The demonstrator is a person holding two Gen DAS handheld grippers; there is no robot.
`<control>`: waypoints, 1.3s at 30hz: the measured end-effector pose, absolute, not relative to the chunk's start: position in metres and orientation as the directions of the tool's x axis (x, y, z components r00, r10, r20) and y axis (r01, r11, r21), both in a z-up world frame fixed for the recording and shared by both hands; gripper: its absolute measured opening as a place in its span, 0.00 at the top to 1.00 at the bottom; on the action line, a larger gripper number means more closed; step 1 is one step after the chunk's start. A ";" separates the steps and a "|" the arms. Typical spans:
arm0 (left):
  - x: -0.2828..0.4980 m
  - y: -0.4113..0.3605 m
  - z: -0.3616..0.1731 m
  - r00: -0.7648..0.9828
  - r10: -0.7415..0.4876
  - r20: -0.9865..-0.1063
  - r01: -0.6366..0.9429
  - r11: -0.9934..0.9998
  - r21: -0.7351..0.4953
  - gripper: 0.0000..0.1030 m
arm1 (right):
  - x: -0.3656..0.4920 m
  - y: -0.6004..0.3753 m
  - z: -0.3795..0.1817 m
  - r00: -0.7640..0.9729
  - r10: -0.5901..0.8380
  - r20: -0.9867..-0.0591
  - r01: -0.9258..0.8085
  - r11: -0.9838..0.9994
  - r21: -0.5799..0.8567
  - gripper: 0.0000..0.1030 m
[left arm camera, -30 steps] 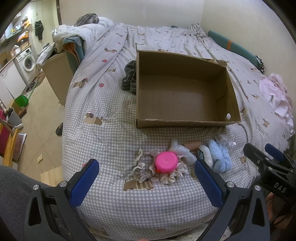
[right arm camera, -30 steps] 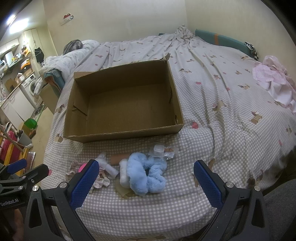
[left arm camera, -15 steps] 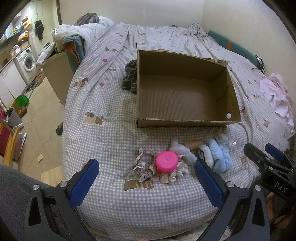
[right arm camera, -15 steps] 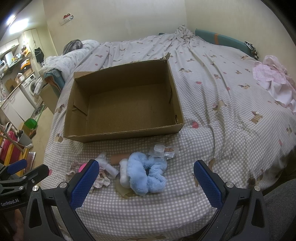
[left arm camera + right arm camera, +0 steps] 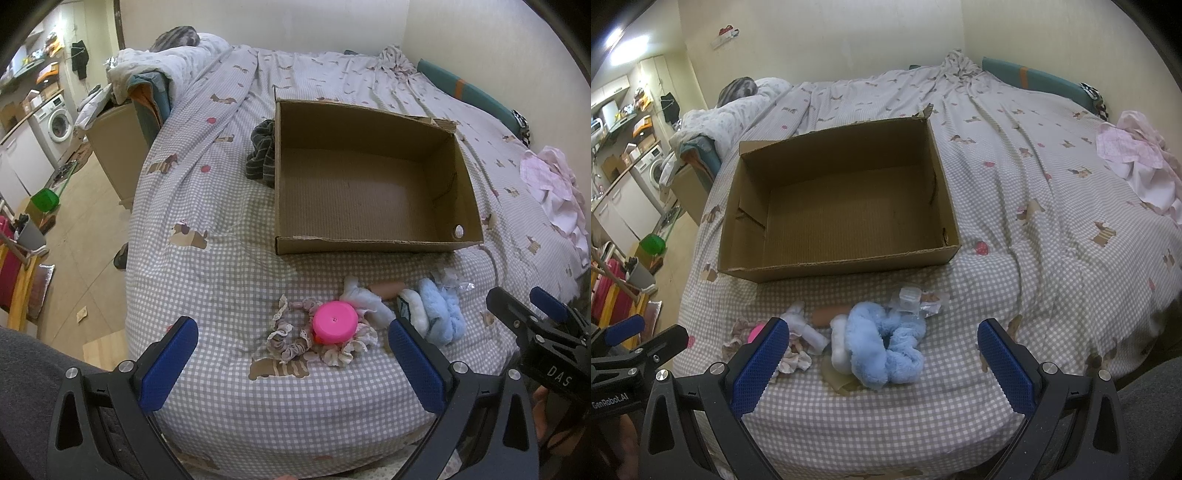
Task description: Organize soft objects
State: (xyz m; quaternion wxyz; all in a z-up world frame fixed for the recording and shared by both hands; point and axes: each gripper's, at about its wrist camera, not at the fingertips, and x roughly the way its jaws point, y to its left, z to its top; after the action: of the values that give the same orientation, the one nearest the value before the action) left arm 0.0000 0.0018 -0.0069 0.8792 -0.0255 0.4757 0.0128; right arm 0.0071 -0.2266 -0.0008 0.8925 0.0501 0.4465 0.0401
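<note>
An empty open cardboard box sits on the checked bed cover. In front of it lies a row of small items: frilly beige scrunchies, a pink round lid, a white cloth piece, a brown tube, a fluffy blue scrunchie and clear plastic wrap. My left gripper is open and empty, just short of the scrunchies. My right gripper is open and empty, just short of the blue scrunchie.
A dark striped cloth lies against the box's left side. Pink clothes lie at the bed's right. A folded duvet is piled at the far left corner. The bed's edge drops to the floor on the left.
</note>
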 end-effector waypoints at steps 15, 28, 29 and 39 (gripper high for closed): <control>0.001 0.002 -0.007 0.541 0.001 -0.841 -0.047 0.998 -0.030 0.00 | 0.008 -0.226 -0.002 0.597 0.117 -0.794 -0.026 0.992 0.127 0.00; 0.023 0.015 0.013 0.494 0.046 -0.868 -0.102 0.995 -0.005 0.00 | 0.027 -0.242 0.019 0.478 0.245 -0.843 -0.027 0.964 0.265 0.00; 0.027 0.020 0.016 0.491 0.067 -0.869 -0.126 0.992 0.006 0.00 | 0.033 -0.244 0.020 0.454 0.265 -0.851 -0.024 0.958 0.286 0.00; 0.068 0.034 -0.010 0.330 0.027 -0.944 -0.102 0.995 -0.007 0.00 | 0.070 -0.248 -0.011 0.135 0.464 -0.876 -0.029 0.885 0.465 0.00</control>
State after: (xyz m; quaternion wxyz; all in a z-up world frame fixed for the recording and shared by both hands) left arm 0.0683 0.0339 -0.0096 0.8149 -0.0325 0.5773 0.0398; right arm 0.0702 -0.2476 -0.0114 0.7337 0.1711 0.6358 0.1679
